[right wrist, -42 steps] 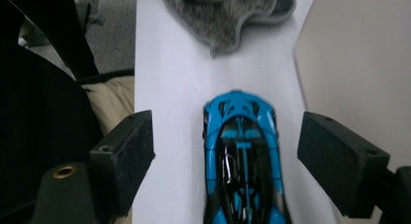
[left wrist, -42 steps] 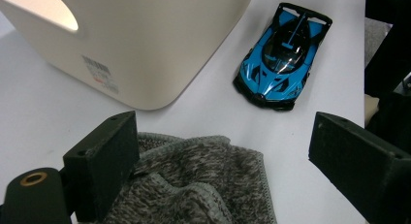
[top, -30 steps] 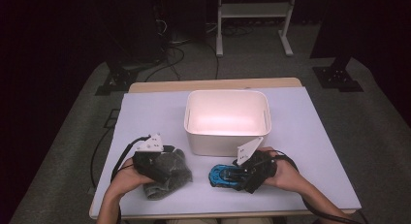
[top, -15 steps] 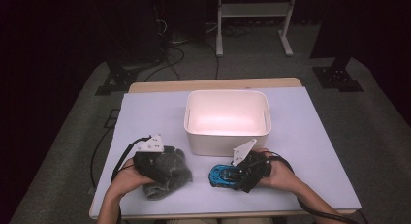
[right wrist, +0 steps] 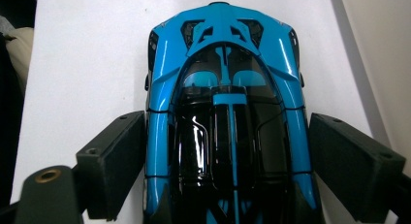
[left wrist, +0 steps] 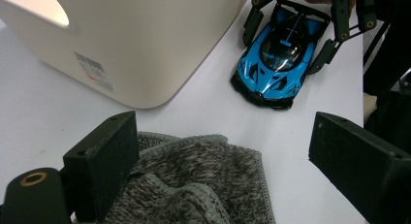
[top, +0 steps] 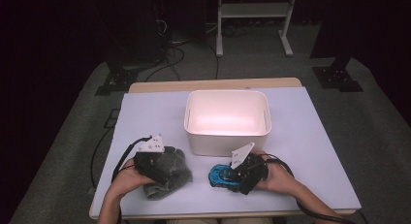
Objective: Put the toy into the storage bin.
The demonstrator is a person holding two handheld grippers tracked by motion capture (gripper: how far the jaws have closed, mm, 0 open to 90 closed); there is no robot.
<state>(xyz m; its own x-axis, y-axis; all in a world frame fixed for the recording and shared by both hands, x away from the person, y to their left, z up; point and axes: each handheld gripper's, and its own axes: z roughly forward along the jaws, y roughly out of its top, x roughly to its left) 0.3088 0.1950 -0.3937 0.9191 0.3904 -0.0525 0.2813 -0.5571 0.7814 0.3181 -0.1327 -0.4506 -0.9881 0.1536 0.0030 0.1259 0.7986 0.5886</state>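
Note:
A blue and black toy car (top: 215, 176) sits on the white table in front of the bin. My right gripper (top: 229, 177) is lowered over it. In the right gripper view the car (right wrist: 228, 78) lies lengthwise between the two pads (right wrist: 118, 163), which stand close beside its sides; the right gripper (right wrist: 228, 170) looks open. A grey knitted cloth (top: 167, 186) lies at the front left under my left gripper (top: 169, 168). In the left gripper view the cloth (left wrist: 194, 185) sits by the left pad, and the left gripper (left wrist: 232, 170) stands wide open. That view also has the car (left wrist: 278, 64) farther off.
A white rectangular bin (top: 226, 136) stands open in the middle of the table (top: 310, 136), just behind both grippers; its wall (left wrist: 145, 44) is close to the left gripper. Cables trail from both grippers to the front edge. Stands and cables are on the floor behind.
The right gripper has come down over the blue car, so its jaws now flank the car. The left gripper and the cloth have not moved.

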